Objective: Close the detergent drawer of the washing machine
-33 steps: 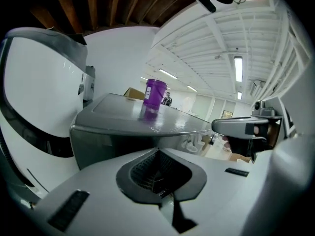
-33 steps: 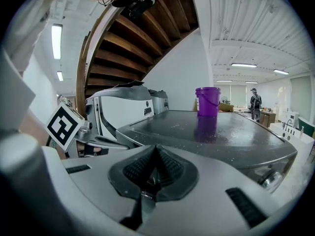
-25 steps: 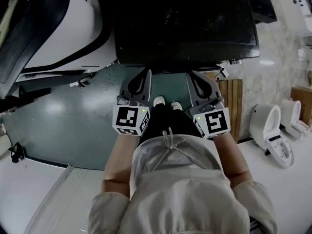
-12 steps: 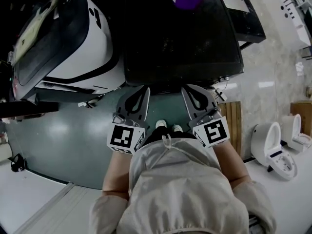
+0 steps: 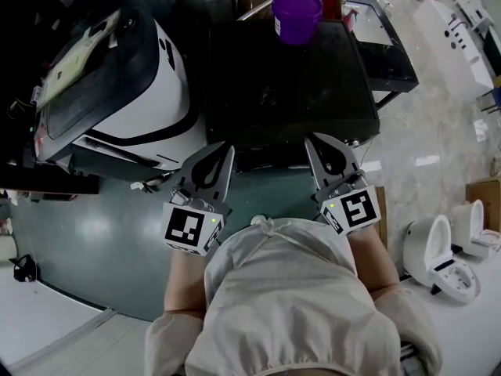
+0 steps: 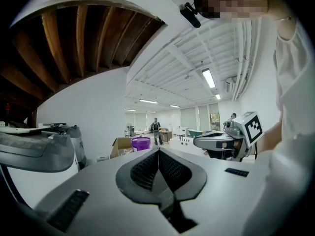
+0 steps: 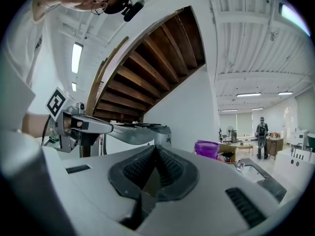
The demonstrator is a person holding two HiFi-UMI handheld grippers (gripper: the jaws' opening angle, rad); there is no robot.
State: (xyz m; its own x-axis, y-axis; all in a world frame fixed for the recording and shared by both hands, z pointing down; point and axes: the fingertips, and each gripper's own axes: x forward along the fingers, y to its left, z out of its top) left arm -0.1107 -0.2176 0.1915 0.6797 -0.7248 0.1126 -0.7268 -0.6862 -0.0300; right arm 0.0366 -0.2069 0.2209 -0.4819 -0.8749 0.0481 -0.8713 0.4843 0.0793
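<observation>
**Head view:** The view has tipped up over the last second. The black-topped machine [image 5: 290, 77] now sits higher in frame, and a purple bucket [image 5: 297, 14] at its far edge is newly in view. The shoes have nearly gone under the shirt. Both tongs have come up from beside the legs. The left tongs [image 5: 222, 152] and right tongs [image 5: 315, 141] now have their tips at the machine's front edge. The detergent drawer can't be made out; it is probably on the front face, hidden below that edge. My read is that this is still the approach, with no push started. The machine top is flat matte black with dusty specks. The neighbouring machine [image 5: 117, 92] has a glossy white shell and a dark rounded lid. The floor [image 5: 102, 233] is smooth grey-green with a sheen.

**Left gripper view:** The left tongs [image 6: 158, 151] are pinched together with nothing between them. They are grey moulded plastic with ribbed black pads meeting in a V. The right tongs [image 6: 216, 140] show alongside with their marker cube. The bucket [image 6: 141, 143] is round purple plastic, well ahead. No drawer is in sight.

**Right gripper view:** The right tongs [image 7: 155, 147] are likewise closed and empty, with the same ribbed pads. The left tongs [image 7: 93, 124] are level beside them. The bucket [image 7: 206, 148] sits ahead to the right. The drawer is not visible here either.
</observation>
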